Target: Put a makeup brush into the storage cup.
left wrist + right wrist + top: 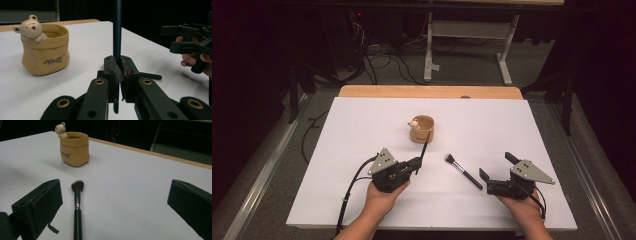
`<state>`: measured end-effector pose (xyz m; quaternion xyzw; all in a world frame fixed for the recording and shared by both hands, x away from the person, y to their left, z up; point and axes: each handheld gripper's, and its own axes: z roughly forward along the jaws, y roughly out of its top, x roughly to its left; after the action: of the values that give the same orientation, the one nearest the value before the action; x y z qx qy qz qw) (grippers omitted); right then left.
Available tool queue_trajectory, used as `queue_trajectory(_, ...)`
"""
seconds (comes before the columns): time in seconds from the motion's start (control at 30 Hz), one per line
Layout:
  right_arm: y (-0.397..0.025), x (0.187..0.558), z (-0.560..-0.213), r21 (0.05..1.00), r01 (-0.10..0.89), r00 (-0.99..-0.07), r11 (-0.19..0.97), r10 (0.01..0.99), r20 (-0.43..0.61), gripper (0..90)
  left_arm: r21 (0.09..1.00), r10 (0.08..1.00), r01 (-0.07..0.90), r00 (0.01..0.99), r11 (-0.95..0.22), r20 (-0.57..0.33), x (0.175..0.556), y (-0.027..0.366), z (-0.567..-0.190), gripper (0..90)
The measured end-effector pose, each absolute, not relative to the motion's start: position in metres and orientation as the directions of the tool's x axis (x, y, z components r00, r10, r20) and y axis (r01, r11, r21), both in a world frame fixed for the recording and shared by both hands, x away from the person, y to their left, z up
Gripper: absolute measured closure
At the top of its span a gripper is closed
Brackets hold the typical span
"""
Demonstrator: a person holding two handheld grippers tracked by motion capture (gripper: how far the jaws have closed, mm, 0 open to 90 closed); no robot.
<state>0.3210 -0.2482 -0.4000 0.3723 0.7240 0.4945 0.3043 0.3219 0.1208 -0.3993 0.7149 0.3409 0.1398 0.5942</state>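
Left gripper fingers clamped on thin dark stick, held upright near bear pot. Right gripper fingers wide, makeup brush lying between on worktop.

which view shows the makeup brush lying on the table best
The right gripper view: the makeup brush lies close between the open jaws, bristles and ferrule clear. The high view shows it whole but small. The left gripper view shows only a dark handle end behind the jaws.

White sheet covers table w/ wooden edge at far side. Beyond it: grey carpet, white metal frame legs, tangle of black cables on floor, dark bkgd.
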Motion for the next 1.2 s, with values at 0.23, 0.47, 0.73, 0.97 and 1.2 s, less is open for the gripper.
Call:
queue_trajectory(0.23, -0.244, 0.326, -0.397, 0.945, 0.244, -0.536, 0.220, 0.843, -0.058, 1.2, 0.944, 0.646, 0.318, 0.739, -0.088, -0.189, 0.325, 0.115, -0.398, 84.3)
queue_trajectory(0.47, -0.232, 0.339, -0.381, 0.945, 0.245, -0.548, 0.215, 0.835, -0.048, 3.0, 0.948, 0.646, 0.307, 0.742, -0.087, -0.181, 0.332, 0.116, -0.393, 84.3)
queue_trajectory(0.73, -0.210, 0.359, -0.370, 0.945, 0.237, -0.564, 0.224, 0.824, -0.053, 3.5, 0.953, 0.640, 0.293, 0.748, -0.081, -0.175, 0.334, 0.115, -0.394, 84.3)
queue_trajectory(0.97, -0.195, 0.372, -0.363, 0.945, 0.232, -0.564, 0.229, 0.823, -0.061, 5.1, 0.954, 0.629, 0.287, 0.759, -0.091, -0.168, 0.333, 0.113, -0.396, 84.3)
queue_trajectory(1.2, -0.190, 0.376, -0.368, 0.943, 0.249, -0.568, 0.222, 0.822, -0.044, 5.9, 0.953, 0.620, 0.287, 0.766, -0.092, -0.171, 0.332, 0.110, -0.399, 84.3)
